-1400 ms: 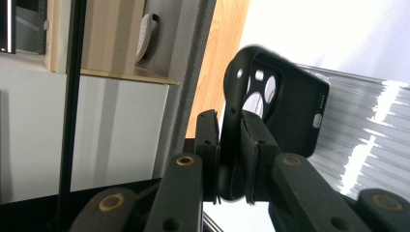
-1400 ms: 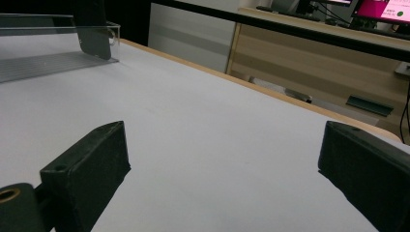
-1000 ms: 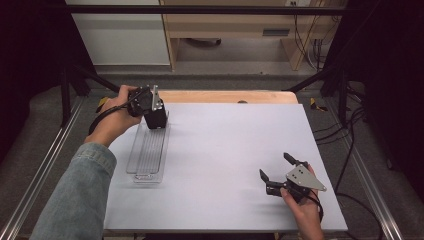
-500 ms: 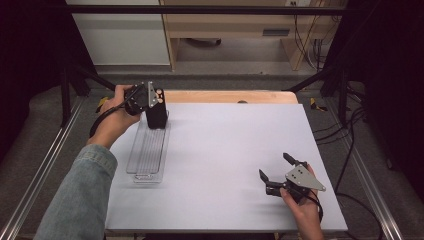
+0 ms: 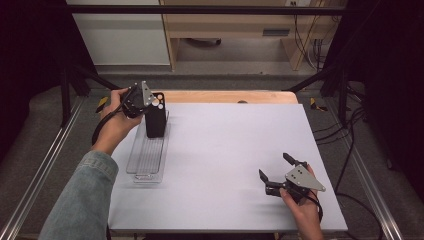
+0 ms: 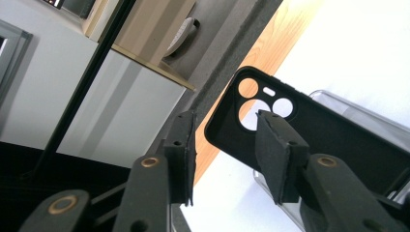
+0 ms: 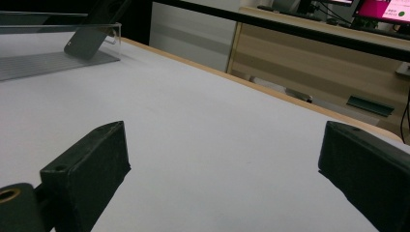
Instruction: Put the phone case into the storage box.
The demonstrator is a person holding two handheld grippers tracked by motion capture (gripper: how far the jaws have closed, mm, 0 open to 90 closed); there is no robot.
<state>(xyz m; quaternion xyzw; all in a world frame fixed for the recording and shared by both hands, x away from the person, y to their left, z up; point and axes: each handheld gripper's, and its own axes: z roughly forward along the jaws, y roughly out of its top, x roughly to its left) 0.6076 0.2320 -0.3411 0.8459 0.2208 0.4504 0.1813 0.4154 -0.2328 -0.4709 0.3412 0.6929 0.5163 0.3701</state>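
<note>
A black phone case (image 5: 155, 117) stands on end at the far end of a clear plastic tray (image 5: 145, 162), leaning back against the tray's end wall. My left gripper (image 5: 149, 102) hovers by the case's top left edge, open, with nothing between its jaws. In the left gripper view the case (image 6: 338, 130) with its camera cut-outs lies just beyond the left gripper (image 6: 225, 125), behind the right-hand jaw. My right gripper (image 5: 273, 165) rests open near the table's front right. In the right gripper view, beyond the right gripper (image 7: 222, 145), the case (image 7: 87, 41) and the tray (image 7: 48, 60) show far off.
The white table top (image 5: 230, 150) has a wooden strip (image 5: 225, 96) along its far edge. A metal frame rail (image 5: 40, 170) runs along the left side. Cables (image 5: 350, 125) lie on the floor to the right.
My left gripper has edged slightly left, off the phone case, which stays standing in the tray. The right gripper has not moved.
</note>
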